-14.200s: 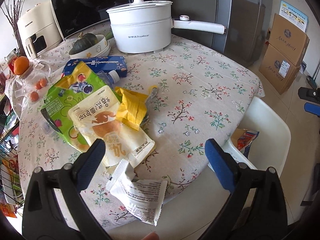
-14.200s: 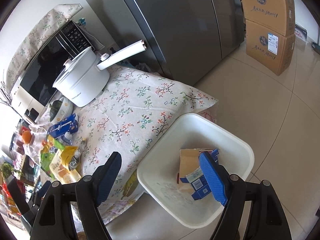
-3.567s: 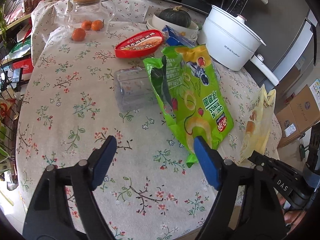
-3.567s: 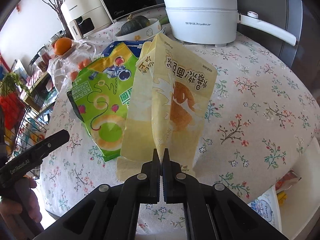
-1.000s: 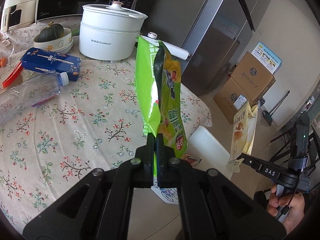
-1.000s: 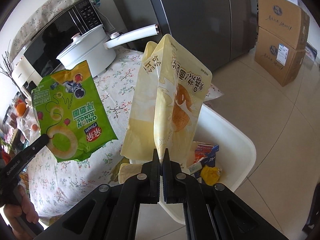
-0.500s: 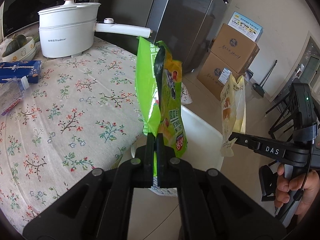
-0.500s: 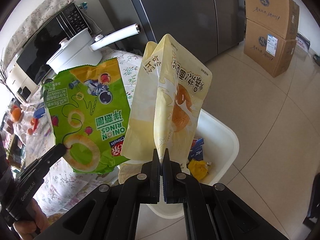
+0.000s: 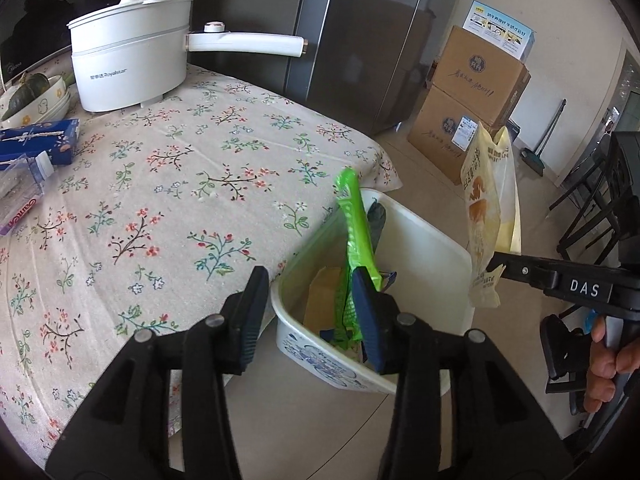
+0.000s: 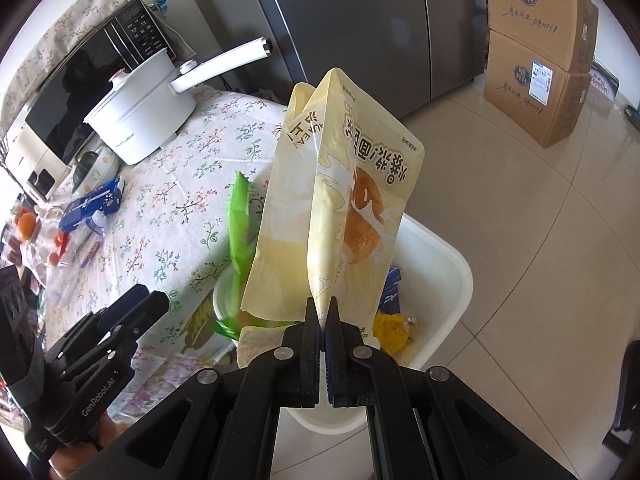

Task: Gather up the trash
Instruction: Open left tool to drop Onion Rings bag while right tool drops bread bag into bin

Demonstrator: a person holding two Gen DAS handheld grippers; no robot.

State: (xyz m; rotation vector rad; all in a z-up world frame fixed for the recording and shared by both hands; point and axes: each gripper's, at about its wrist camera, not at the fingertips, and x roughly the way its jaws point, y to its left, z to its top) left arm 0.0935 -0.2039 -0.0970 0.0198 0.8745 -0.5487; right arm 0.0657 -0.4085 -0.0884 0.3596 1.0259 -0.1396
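Note:
My left gripper point(image 9: 310, 312) is open above the near end of the white trash bin point(image 9: 436, 248) beside the table. The green onion-ring bag point(image 9: 352, 240) is loose, standing edge-on in the bin just past my right finger. My right gripper point(image 10: 323, 324) is shut on the bottom edge of the yellow snack bag point(image 10: 340, 216) and holds it upright over the bin point(image 10: 444, 264). The yellow bag also shows in the left wrist view point(image 9: 486, 216), at the bin's far side. The green bag point(image 10: 240, 216) is blurred behind it. The bin holds cardboard and other wrappers.
The floral table point(image 9: 160, 184) carries a white pot point(image 9: 128, 64), a blue carton point(image 9: 38, 140), a clear bottle point(image 9: 18, 192) and a bowl with a squash point(image 9: 28, 100). A fridge point(image 9: 360, 32) and stacked cardboard boxes point(image 9: 472, 100) stand behind on the tiled floor.
My left gripper has opened and let go of the green bag, which has dropped into the bin. My right gripper still holds the yellow bag, now over the bin.

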